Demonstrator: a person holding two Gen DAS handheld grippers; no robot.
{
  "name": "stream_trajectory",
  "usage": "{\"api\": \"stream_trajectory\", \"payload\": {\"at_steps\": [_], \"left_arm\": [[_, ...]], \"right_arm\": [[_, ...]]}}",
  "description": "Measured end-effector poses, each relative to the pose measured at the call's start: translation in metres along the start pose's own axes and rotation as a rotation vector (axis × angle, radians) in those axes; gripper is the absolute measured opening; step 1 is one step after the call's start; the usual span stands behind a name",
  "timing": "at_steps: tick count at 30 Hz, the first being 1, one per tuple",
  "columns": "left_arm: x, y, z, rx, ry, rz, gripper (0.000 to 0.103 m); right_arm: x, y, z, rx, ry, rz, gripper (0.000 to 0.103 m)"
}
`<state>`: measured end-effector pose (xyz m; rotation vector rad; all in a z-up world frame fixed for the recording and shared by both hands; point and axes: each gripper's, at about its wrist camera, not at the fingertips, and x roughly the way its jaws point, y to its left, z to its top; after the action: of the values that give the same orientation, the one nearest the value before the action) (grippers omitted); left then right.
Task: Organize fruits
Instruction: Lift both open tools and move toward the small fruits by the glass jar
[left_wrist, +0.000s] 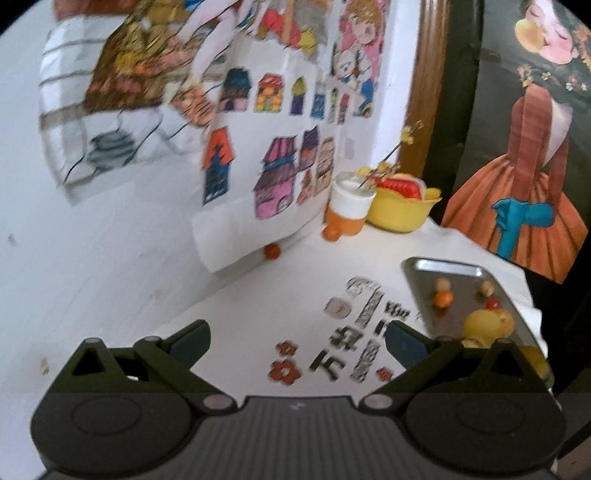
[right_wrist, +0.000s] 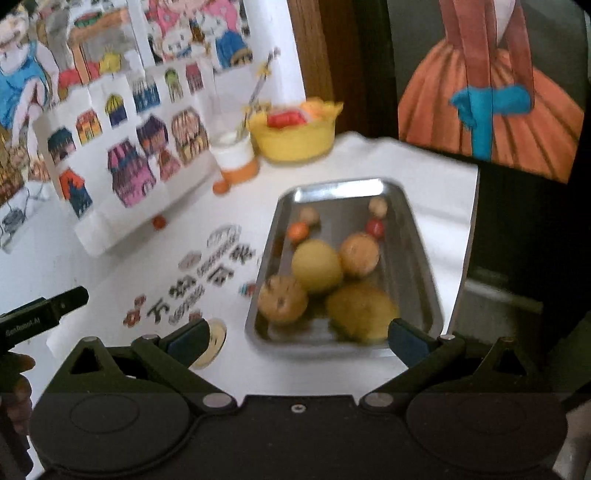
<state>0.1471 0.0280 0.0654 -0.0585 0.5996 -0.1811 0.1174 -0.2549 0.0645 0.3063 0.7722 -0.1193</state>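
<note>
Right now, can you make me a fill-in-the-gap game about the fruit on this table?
1. Most of the fruit lies in a shiny ____ tray.
2. The bowl at the back of the table is coloured ____.
3. Both grippers, left and right, have their jaws ____ and hold nothing.
4. The small orange fruit beside the cup lies ____ the tray.

Missing words: metal; yellow; open; outside

The tray (right_wrist: 417, 258) sits on the table (right_wrist: 436, 173). In the tray, four large fruits (right_wrist: 317, 265) cluster at its near end and four small fruits (right_wrist: 377, 205) lie at its far end. Behind the tray stands a bowl (right_wrist: 295, 142), with a cup (right_wrist: 236, 155) just left of it. Left of the tray lies printed lettering (right_wrist: 218, 273), and beyond that a drawing sheet (right_wrist: 122, 155) leans on the wall. A small disc (right_wrist: 214, 341) lies near the tray's near-left corner.
</note>
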Motion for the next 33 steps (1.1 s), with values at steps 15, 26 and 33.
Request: {"api": "stream_trajectory", "payload": {"at_steps": [15, 26, 33], "left_arm": [[0.002, 0.048, 0.019, -0.025, -0.004, 0.119, 0.103], [0.034, 0.052, 0.046, -0.045, -0.039, 0.167, 0.103], [0.072, 0.033, 0.056, -0.001, -0.038, 0.11, 0.103]], "right_arm": [[0.008, 0.1, 0.067, -0.303, -0.095, 0.127, 0.102], [0.052, 0.124, 0.142, -0.438, -0.204, 0.19, 0.102], [0.122, 0.122, 0.177, -0.463, -0.118, 0.29, 0.102]]}}
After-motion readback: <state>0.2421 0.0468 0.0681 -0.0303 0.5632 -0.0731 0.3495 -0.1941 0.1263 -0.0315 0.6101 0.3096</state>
